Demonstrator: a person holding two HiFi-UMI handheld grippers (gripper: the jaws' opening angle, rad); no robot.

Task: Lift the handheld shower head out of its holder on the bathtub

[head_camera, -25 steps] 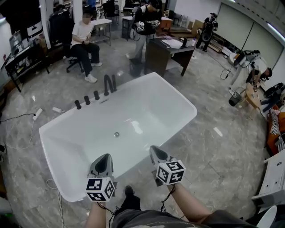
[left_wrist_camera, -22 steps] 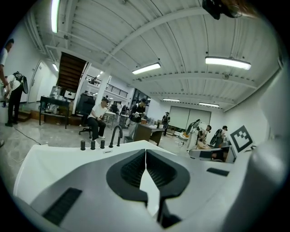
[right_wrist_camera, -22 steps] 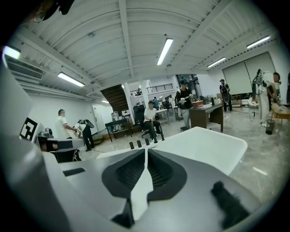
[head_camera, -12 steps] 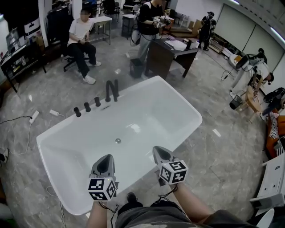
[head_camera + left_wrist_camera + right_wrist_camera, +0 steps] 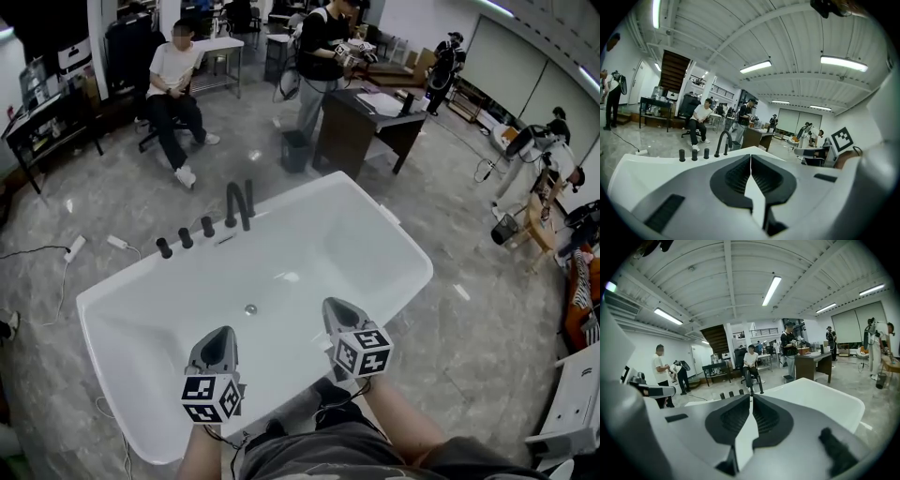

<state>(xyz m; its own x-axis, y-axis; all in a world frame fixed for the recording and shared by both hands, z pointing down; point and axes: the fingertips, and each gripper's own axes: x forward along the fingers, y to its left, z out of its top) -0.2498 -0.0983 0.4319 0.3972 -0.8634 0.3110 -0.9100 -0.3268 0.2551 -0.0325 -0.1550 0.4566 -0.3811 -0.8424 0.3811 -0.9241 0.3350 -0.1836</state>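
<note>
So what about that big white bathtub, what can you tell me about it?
The bathtub is a freestanding, glossy white oblong with rounded corners and a thick rim. It stands on the grey marbled floor. A small metal drain sits in its bottom; no water shows. On its far rim stand three short black knobs and a curved black spout.

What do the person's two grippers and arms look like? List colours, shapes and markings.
Both the left gripper and the right gripper are grey, tapering shells, each carrying a white cube printed with black square markers. Their fingers are grey with dark ribbed pads inside. The forearms behind them are bare, with no sleeves in view.
</note>
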